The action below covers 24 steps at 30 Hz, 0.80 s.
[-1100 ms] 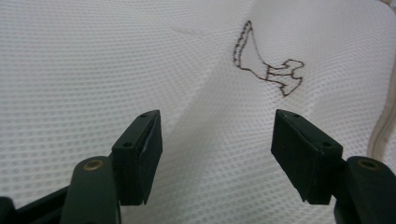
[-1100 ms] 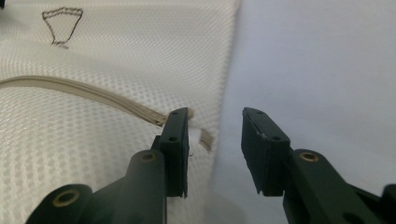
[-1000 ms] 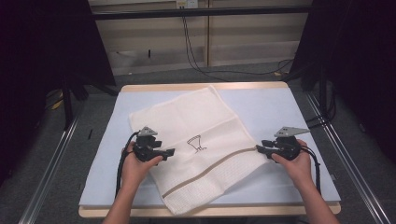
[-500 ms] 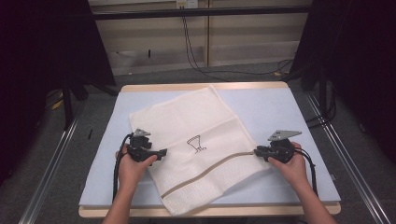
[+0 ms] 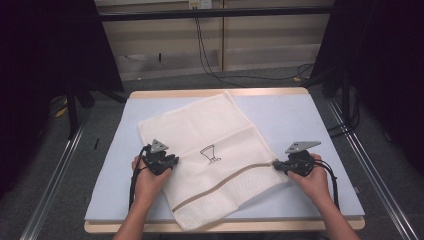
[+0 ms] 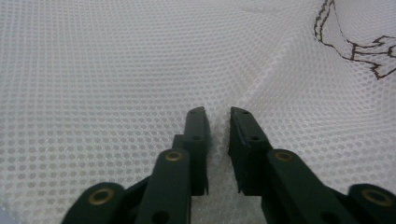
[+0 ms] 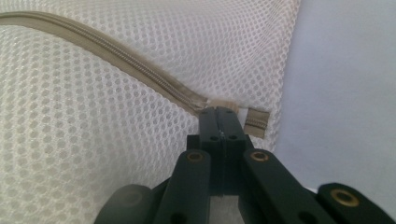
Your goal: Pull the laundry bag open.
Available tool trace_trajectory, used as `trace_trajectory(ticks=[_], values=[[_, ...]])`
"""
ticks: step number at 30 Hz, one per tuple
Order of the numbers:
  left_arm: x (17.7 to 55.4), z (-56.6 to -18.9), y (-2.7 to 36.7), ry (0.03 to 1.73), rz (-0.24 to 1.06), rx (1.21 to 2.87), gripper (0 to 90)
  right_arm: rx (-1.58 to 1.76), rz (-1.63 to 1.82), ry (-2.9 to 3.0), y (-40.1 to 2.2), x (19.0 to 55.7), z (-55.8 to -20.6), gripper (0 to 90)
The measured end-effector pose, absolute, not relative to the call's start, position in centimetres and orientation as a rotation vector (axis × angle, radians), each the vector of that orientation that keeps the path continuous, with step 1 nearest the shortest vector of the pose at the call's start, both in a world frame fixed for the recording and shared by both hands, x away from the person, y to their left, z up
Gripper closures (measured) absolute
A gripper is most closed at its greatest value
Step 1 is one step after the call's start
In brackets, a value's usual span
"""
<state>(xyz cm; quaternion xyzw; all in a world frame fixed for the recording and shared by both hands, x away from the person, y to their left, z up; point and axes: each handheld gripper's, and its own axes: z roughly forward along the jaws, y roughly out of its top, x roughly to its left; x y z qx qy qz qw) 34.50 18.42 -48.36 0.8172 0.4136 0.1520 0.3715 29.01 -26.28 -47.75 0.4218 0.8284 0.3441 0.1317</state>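
A white mesh bag (image 5: 210,130) lies spread on the pale blue table (image 5: 300,115), with a small brown glass drawing (image 5: 209,152) on it. A beige zipper (image 5: 235,176) runs across its near part. My left gripper (image 5: 172,161) rests on the bag's left side. Its jaws have just been closing, and in the left gripper view the left gripper (image 6: 218,112) pinches a raised fold of mesh (image 6: 116,70). My right gripper (image 5: 276,165) is at the bag's right edge. In the right gripper view the right gripper (image 7: 219,111) has just closed tight on the end of the zipper (image 7: 116,53).
The table's wooden front edge (image 5: 280,226) runs just below the bag's near corner. Bare blue table surface (image 7: 345,93) lies to the right of the bag. Metal rails (image 5: 55,170) flank the table, and cables (image 5: 210,55) hang on the floor behind it.
Both hands stay almost where they were. The right gripper has settled a little nearer the front edge at the zipper's end. The bag has not shifted.
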Motion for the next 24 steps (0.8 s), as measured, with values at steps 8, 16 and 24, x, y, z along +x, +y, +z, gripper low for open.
trace_trajectory(ticks=[8, 16, 24], values=[[35.2, -48.3, 18.3, 1.08, 0.379, 2.075, 84.5, 1.201, 1.002, 2.437, -26.0, 28.1, -47.7, 90.0], [34.7, -47.0, 19.6, 1.161, 0.438, 2.021, 47.9, 1.252, 1.043, 2.248, -27.3, 28.8, -46.9, 71.8], [34.1, -47.2, 21.5, 1.292, 0.371, 1.966, 34.5, 1.351, 1.096, 2.17, -27.6, 30.4, -47.4, 61.5]])
